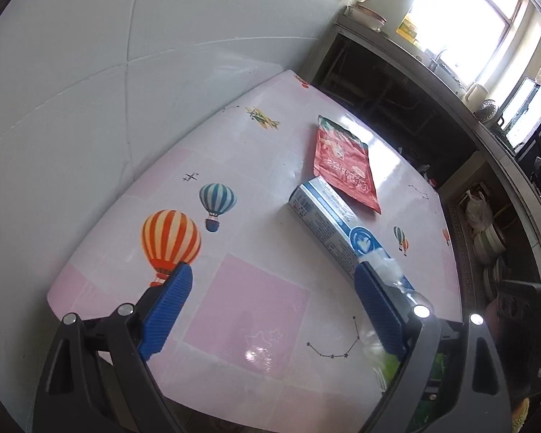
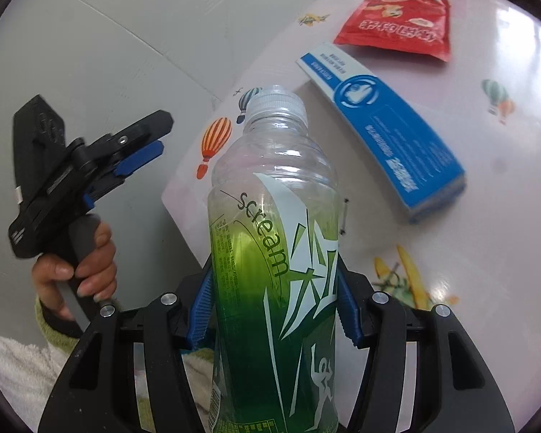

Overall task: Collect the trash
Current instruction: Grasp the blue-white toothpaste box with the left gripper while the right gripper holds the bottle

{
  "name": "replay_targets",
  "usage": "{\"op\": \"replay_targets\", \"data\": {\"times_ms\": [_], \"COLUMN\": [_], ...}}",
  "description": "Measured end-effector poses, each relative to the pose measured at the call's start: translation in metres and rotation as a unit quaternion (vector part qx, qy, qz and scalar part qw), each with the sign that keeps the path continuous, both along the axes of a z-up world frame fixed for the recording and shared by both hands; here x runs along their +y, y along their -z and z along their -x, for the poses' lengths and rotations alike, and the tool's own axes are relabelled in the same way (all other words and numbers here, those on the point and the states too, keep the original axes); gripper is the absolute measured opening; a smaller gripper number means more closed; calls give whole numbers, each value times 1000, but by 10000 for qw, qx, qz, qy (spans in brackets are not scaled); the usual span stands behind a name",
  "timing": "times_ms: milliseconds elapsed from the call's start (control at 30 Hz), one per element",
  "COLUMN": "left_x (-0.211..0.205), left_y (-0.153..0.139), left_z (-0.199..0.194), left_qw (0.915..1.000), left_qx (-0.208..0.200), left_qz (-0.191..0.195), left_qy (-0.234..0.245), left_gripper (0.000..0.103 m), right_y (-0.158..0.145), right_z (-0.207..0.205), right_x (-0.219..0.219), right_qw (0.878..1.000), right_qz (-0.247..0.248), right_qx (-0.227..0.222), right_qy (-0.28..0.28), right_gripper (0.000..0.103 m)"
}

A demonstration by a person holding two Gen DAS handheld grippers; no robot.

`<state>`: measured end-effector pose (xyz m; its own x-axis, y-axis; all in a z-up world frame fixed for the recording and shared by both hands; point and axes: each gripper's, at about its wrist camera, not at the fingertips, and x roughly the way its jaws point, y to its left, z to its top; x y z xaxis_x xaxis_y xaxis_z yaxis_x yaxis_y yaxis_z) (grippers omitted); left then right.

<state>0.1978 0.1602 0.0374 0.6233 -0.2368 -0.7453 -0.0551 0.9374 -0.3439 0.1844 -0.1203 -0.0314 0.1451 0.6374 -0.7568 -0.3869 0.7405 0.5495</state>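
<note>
The plastic bottle [image 2: 274,252], empty and green-labelled, stands upright between the blue pads [image 2: 200,310] of my right gripper [image 2: 274,310], which press its labelled waist from both sides: a mid-body grasp that, I judge, keeps the light bottle from tipping as it is carried off. Its white cap [image 2: 276,103] points toward the far table. Beyond it, untouched on the pink balloon-print table [image 1: 256,288], lie a blue-and-white carton [image 2: 382,126] and, touching the carton's far end, a red snack pouch [image 2: 396,25], both flat. My left gripper [image 1: 270,306] hangs over the table's near part, jaws wide apart, nothing between them, free for the next piece.
</note>
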Motion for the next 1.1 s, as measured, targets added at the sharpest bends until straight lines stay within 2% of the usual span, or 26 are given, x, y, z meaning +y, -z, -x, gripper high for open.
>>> {"op": "replay_targets", "data": {"times_ms": [67, 167, 267, 367, 500, 633, 733, 800, 933, 1033, 1100], "left_x": [-9, -29, -53, -80, -120, -141, -140, -134, -117, -106, -101], "left_y": [1, 4, 8, 15, 22, 33, 43, 48, 48, 47, 46], "left_z": [-8, -24, -43, -66, -90, -97, -98, -95, -84, -77, -75], "left_qw": [9999, 9994, 9984, 9984, 9984, 9931, 9897, 9904, 9926, 9931, 9931], "left_qx": [42, 126, 223, 332, 260, 164, 196, 186, 61, 32, 91], "left_qz": [59, 152, 321, 304, -417, -1148, -1397, -1327, -1115, -996, -993], "left_qy": [101, 286, 411, 336, 291, 197, 242, 345, 484, 619, 609], "left_gripper": [89, 89, 89, 89, 89, 89, 88, 81, 56, 47, 46], "right_y": [-8, -18, -21, -15, -6, -4, -7, -10, -10, -9, -10], "right_z": [12, 25, 33, 37, 44, 43, 46, 52, 55, 53, 53], "right_x": [-23, -66, -101, -128, -138, -143, -148, -149, -158, -157, -155], "right_qw": [9996, 9955, 9863, 9766, 9698, 9674, 9669, 9668, 9664, 9664, 9664], "right_qz": [-54, -83, -75, -33, -32, -68, -95, -74, -31, 8, 60], "right_qx": [-97, -249, -314, -270, -169, -113, -131, -156, -157, -147, -152], "right_qy": [250, 906, 1618, 2132, 2434, 2528, 2546, 2548, 2564, 2568, 2564], "right_gripper": [55, 55, 55, 55, 55, 55, 55, 55, 55, 55, 55]}}
